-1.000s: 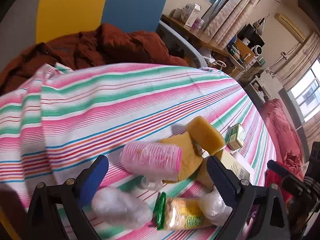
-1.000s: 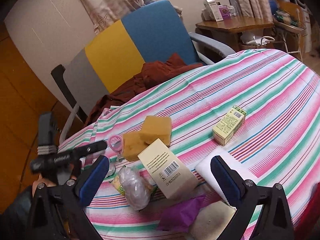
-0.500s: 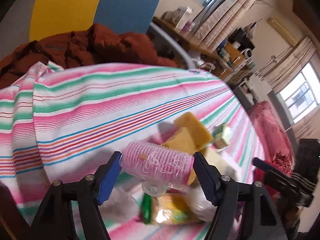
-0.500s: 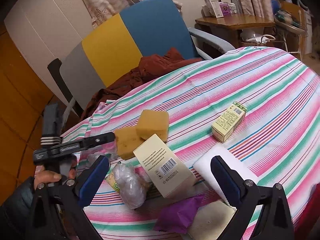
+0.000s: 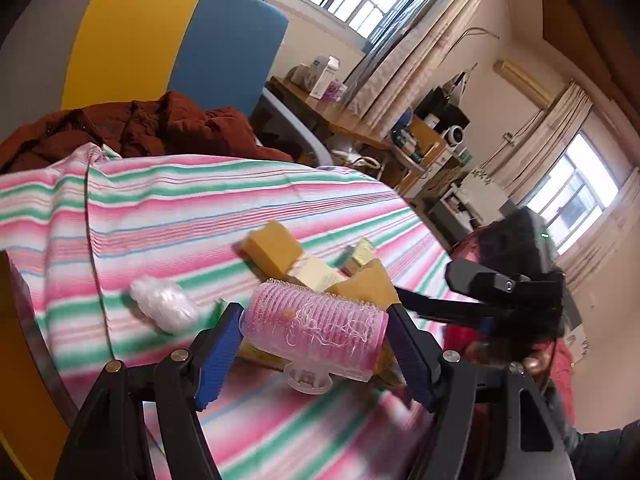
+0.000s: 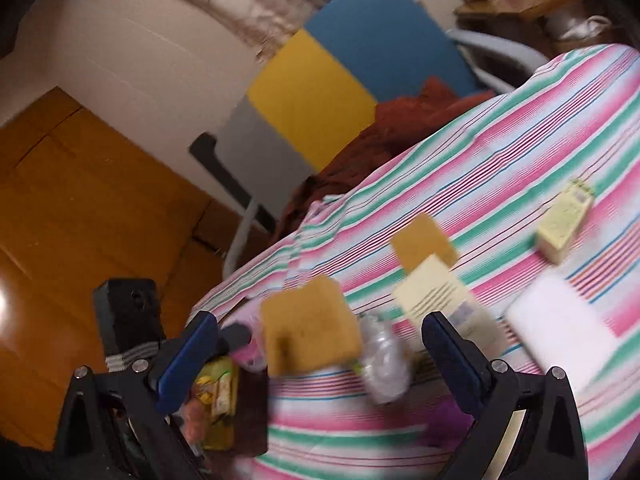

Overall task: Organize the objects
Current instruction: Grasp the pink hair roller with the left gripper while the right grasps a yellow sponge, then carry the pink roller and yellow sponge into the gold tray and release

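My left gripper (image 5: 314, 340) is shut on a pink hair roller (image 5: 316, 330) and holds it above the striped tablecloth (image 5: 192, 208). A yellow sponge (image 5: 368, 284) sticks up just behind the roller; I cannot tell what holds it. It shows blurred in the right wrist view (image 6: 308, 334) between my right gripper's open fingers. My right gripper (image 6: 316, 356) is open over the table's near edge. Another sponge (image 5: 272, 248) lies on the cloth.
On the cloth lie a clear plastic bundle (image 5: 164, 308), a cream box (image 6: 440, 296), a small yellow-green carton (image 6: 564, 220), a white block (image 6: 560, 328) and a snack pack (image 6: 216, 396). A yellow-and-blue chair (image 5: 172, 40) with a brown coat (image 5: 152, 128) stands behind the table.
My left gripper closed on the pink roller, lifted it and drew back. The right gripper swung left and down toward the table edge. One sponge now appears raised, blurred.
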The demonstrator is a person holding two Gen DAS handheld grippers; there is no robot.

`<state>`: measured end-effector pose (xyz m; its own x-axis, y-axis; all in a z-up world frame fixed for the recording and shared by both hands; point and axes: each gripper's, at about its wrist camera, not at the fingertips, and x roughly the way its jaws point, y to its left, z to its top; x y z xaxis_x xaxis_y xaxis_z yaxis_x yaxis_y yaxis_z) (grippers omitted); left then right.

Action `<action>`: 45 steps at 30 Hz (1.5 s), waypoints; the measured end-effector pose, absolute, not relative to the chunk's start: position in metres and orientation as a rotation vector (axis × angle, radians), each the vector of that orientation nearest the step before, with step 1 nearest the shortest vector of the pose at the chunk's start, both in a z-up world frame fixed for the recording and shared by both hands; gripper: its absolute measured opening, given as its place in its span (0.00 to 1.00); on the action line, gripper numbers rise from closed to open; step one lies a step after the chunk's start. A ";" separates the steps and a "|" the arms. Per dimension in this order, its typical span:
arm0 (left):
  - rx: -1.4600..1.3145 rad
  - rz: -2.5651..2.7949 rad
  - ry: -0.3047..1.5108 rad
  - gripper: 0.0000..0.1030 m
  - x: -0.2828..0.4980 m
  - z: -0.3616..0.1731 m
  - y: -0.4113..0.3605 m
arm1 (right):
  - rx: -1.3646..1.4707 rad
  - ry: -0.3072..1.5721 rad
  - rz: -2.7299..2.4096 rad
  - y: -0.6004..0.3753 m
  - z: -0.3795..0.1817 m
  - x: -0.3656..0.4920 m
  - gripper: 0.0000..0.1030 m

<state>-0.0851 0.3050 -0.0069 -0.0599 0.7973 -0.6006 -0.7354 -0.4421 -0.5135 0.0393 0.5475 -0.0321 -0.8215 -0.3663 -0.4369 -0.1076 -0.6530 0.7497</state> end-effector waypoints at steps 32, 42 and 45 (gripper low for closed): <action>-1.134 2.272 -0.238 0.72 -0.088 -0.015 0.083 | 1.157 -0.766 -2.602 0.464 -0.031 0.021 0.31; -1.104 2.482 -0.232 0.74 -0.147 0.001 0.038 | 1.143 -0.560 -2.426 0.340 -0.006 -0.008 0.31; -1.102 2.548 -0.255 0.83 -0.165 0.004 0.026 | 1.175 -0.504 -2.390 0.306 -0.008 -0.020 0.33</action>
